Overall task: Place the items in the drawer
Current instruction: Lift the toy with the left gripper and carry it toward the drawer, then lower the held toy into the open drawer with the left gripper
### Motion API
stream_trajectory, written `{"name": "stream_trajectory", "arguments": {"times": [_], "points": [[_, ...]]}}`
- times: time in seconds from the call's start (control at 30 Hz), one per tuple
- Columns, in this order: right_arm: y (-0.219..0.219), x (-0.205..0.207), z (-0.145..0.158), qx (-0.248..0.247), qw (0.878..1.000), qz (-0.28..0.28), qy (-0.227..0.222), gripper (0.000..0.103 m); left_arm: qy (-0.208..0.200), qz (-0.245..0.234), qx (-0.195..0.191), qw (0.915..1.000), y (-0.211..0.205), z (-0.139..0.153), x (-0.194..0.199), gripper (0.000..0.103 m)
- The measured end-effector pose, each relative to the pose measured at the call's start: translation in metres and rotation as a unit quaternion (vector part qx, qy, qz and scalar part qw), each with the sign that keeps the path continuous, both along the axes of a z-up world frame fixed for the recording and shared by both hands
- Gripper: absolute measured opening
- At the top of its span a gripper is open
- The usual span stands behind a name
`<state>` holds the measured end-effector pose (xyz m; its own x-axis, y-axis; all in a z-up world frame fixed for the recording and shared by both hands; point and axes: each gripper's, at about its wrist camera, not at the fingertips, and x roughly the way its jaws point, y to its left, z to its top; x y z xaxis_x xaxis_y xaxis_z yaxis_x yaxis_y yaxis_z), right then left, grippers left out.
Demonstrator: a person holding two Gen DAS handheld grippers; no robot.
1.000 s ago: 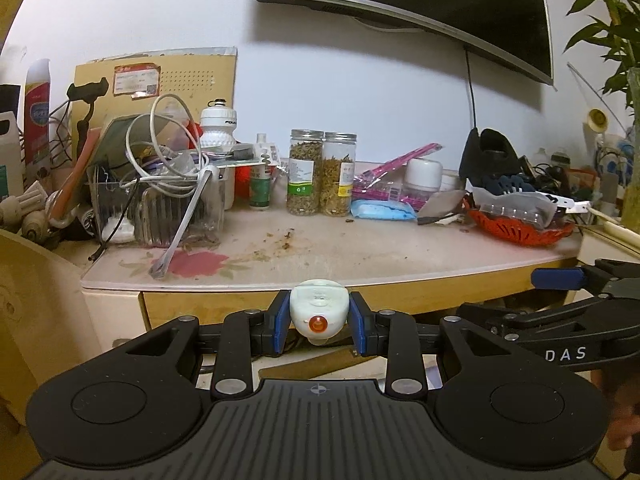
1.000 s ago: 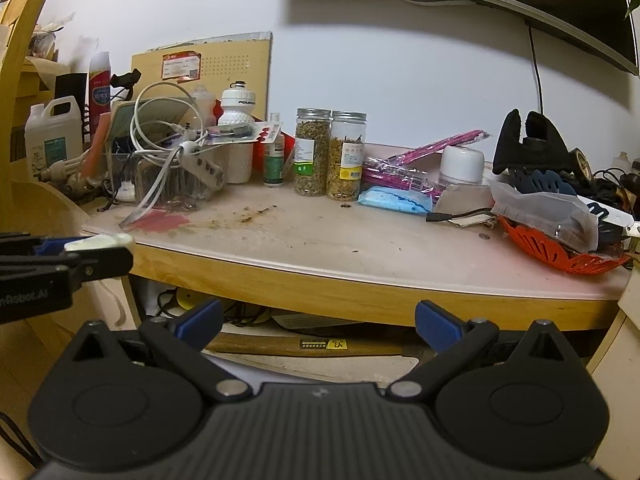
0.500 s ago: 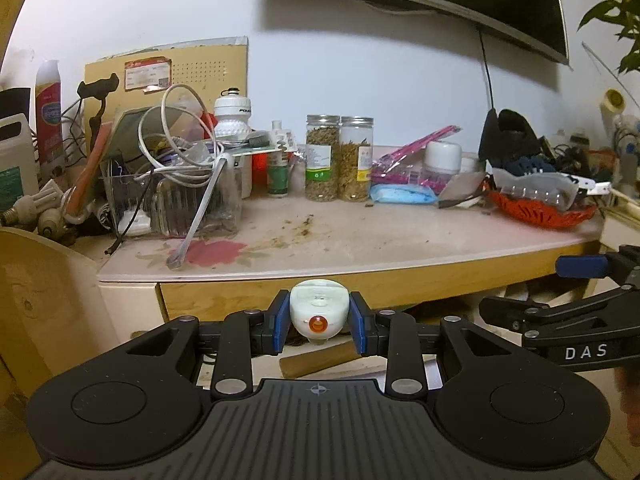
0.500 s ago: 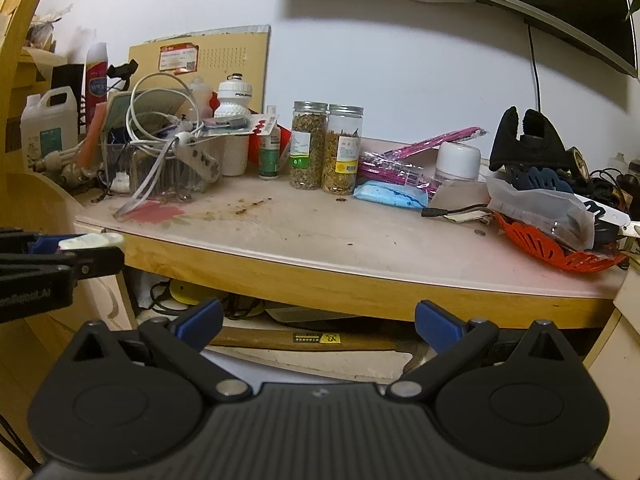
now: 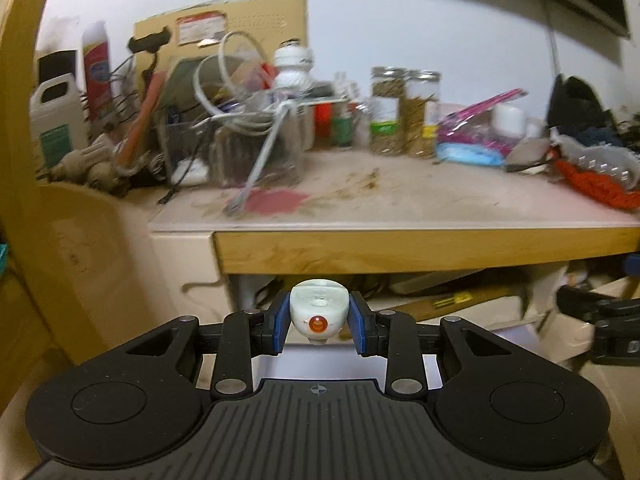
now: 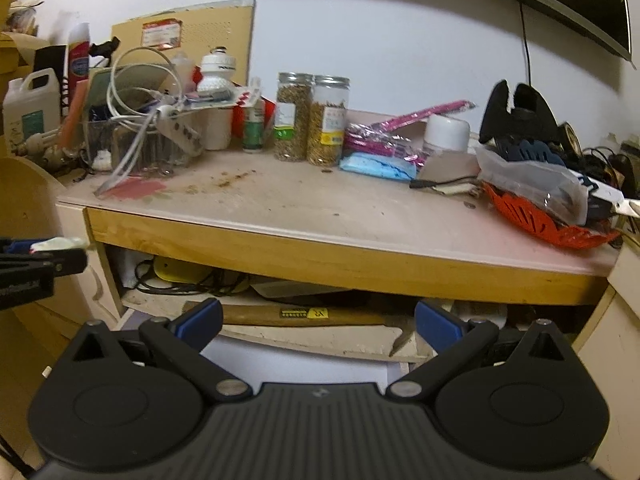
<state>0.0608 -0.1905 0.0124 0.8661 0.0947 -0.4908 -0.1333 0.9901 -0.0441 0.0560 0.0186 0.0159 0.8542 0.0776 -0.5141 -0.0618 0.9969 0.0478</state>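
Observation:
My left gripper [image 5: 319,322] is shut on a small white device with an orange button [image 5: 318,312], held in front of and below the desk edge [image 5: 400,246]. It also shows from the side in the right wrist view [image 6: 56,246]. My right gripper [image 6: 318,322] is open and empty, pointing at the open drawer space [image 6: 320,340] under the desk, where a wooden-handled hammer [image 6: 304,314] lies. The right gripper shows at the right edge of the left wrist view [image 5: 600,316].
The desk top holds a clear box of cables [image 6: 136,140], two jars of dried herbs [image 6: 312,120], a blue pack [image 6: 376,166], a white jar [image 6: 446,134] and an orange basket [image 6: 548,220]. A curved wooden chair back [image 5: 80,264] stands at the left.
Both grippers have dropped lower and shifted left, so the desk edge sits higher and the space under it shows. The left still grips the white device.

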Motion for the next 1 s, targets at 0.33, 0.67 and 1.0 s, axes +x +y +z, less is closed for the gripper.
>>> {"name": "stream_trajectory", "arguments": {"times": [0.33, 0.67, 1.0], "points": [[-0.002, 0.004, -0.006, 0.002, 1.0, -0.007, 0.02, 0.103, 0.021, 0.008, -0.01, 0.9997, 0.002, -0.003, 0.003, 0.029], [0.003, 0.014, -0.028, -0.016, 0.996, 0.01, 0.091, 0.103, 0.104, -0.005, -0.019, 0.9944, 0.001, -0.03, 0.012, 0.029], [0.005, 0.024, -0.06, -0.023, 0.98, 0.017, 0.196, 0.103, 0.182, -0.016, -0.014, 0.983, -0.002, -0.057, 0.018, 0.029]]}}
